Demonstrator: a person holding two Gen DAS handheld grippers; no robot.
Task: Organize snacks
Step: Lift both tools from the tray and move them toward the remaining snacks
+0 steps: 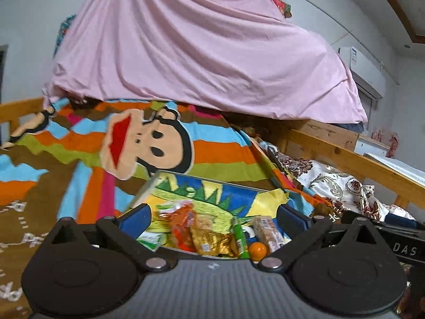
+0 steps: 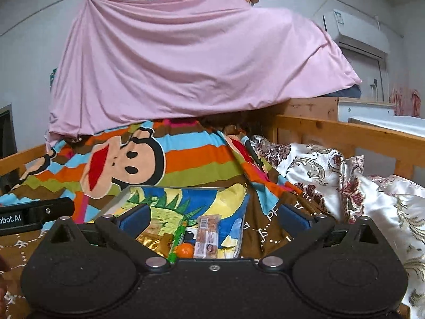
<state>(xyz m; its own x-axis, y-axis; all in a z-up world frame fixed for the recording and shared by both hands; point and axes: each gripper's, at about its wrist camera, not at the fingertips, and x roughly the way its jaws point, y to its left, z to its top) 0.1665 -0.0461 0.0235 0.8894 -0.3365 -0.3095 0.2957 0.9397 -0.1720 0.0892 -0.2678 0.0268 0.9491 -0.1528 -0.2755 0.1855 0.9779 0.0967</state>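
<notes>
Where the striped monkey blanket (image 1: 79,146) covers the bed, an open tin (image 1: 202,194) with a bright cartoon lining lies flat, and the snacks sit inside it.

Contents of tin, as seen from the left wrist:
- orange packet (image 1: 183,228), left of centre, next to a gold packet (image 1: 212,242);
- green-and-white wrapper (image 1: 151,239) at the near left edge;
- green tube (image 1: 240,236), lying lengthwise beside the gold packet;
- small orange fruit (image 1: 259,250), right of the tube's near end;
- clear-wrapped biscuit bar (image 1: 268,232), at the right side.

Same tin (image 2: 127,196) from the right wrist: gold packet (image 2: 154,239), green tube (image 2: 178,239), orange fruit (image 2: 186,250) and biscuit bar (image 2: 208,235) in view; the left-hand items are hidden behind the tool body.

Left gripper (image 1: 212,215): jaws spread wide, blue pads apart, nothing between them; it is raised above the tin's near side, touching no snack.

Right gripper (image 2: 212,216): jaws likewise spread wide and holding nothing, above the tin's near right part. The left tool's black side shows at this view's left edge.

Surroundings: pink sheet (image 1: 199,53) draped over the far end of the bed; floral quilt (image 2: 332,170) to the right of the blanket; wooden bed rail (image 2: 345,133) behind it; air conditioner (image 2: 356,32) on the wall.
</notes>
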